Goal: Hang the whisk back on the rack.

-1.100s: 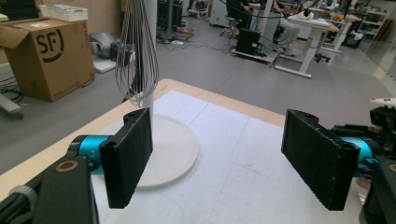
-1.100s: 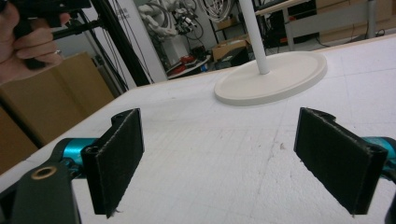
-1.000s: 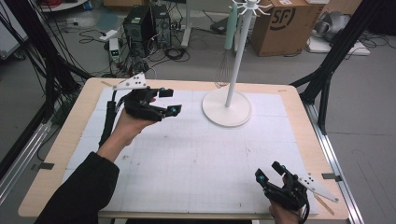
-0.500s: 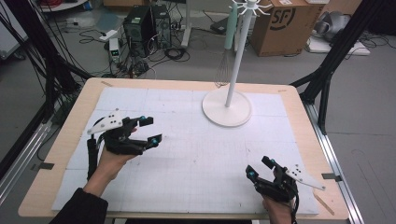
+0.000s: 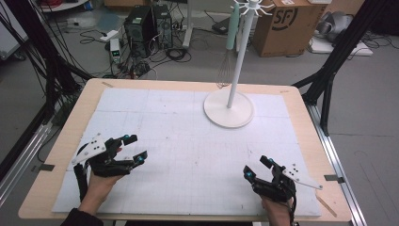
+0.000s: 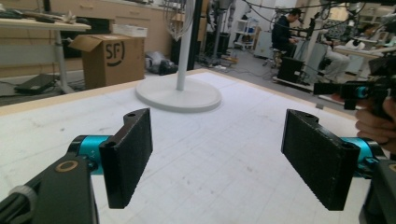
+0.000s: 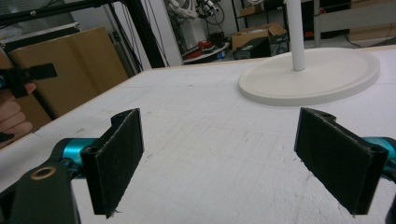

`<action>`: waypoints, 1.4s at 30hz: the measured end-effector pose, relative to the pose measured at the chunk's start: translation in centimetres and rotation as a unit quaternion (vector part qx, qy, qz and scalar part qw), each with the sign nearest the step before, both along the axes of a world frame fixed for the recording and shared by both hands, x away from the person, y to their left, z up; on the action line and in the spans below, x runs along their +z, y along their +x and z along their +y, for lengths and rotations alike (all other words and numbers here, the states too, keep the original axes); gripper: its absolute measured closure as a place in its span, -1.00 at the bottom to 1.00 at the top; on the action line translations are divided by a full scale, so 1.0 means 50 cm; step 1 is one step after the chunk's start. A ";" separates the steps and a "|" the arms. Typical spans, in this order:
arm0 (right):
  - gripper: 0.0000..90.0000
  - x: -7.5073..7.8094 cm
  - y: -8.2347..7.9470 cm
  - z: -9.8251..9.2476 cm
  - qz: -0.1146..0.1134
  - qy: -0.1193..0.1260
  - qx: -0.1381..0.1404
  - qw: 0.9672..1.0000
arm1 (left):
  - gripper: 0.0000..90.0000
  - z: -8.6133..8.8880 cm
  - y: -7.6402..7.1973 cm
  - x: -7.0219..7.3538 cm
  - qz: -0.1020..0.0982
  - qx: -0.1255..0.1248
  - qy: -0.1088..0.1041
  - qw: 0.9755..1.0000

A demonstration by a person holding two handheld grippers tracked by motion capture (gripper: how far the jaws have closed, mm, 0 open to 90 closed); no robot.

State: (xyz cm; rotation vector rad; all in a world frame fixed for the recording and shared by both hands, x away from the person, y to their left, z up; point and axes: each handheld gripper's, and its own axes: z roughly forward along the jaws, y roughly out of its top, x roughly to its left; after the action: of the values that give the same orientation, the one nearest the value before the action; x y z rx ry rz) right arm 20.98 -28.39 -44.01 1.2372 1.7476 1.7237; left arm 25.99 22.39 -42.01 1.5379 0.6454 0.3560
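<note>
Two grippers, one stand, one whisk. Left gripper (image 5: pixel 133 149) and right gripper (image 5: pixel 258 168): jaws spread, empty. White stand (image 5: pixel 229 107) well ahead, between them; whisk (image 5: pixel 226 70) hanging.

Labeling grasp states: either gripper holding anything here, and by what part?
Nothing held. The left gripper and the right gripper are both open over the white mat, with only bare mat between their fingers.

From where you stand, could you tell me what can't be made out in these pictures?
- Stand top: cut off by the high view's upper edge.
- Whisk: its wires are too small and blurred in the high view.
- Stand pole: cut off by the right gripper view's top edge.
- Right gripper: partly cut off at the left gripper view's right edge.
</note>
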 end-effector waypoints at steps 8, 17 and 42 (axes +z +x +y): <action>-0.68 0.005 -0.005 0.006 -0.006 -0.005 0.003 1.000 | -0.44 0.005 -0.016 -0.023 -0.007 0.002 0.001 1.000; -0.68 0.009 -0.007 0.012 -0.012 -0.008 0.010 1.000 | -0.47 0.012 -0.030 -0.041 -0.010 0.011 0.008 1.000; -0.68 0.012 -0.009 0.043 -0.028 -0.049 0.032 0.998 | -0.53 0.021 -0.048 -0.066 0.004 0.010 -0.004 1.000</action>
State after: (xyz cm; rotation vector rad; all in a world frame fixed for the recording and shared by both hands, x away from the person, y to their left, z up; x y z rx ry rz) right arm 20.52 -26.24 -43.40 1.0923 1.8323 1.6699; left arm 23.58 23.47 -45.31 1.5257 0.6688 0.3626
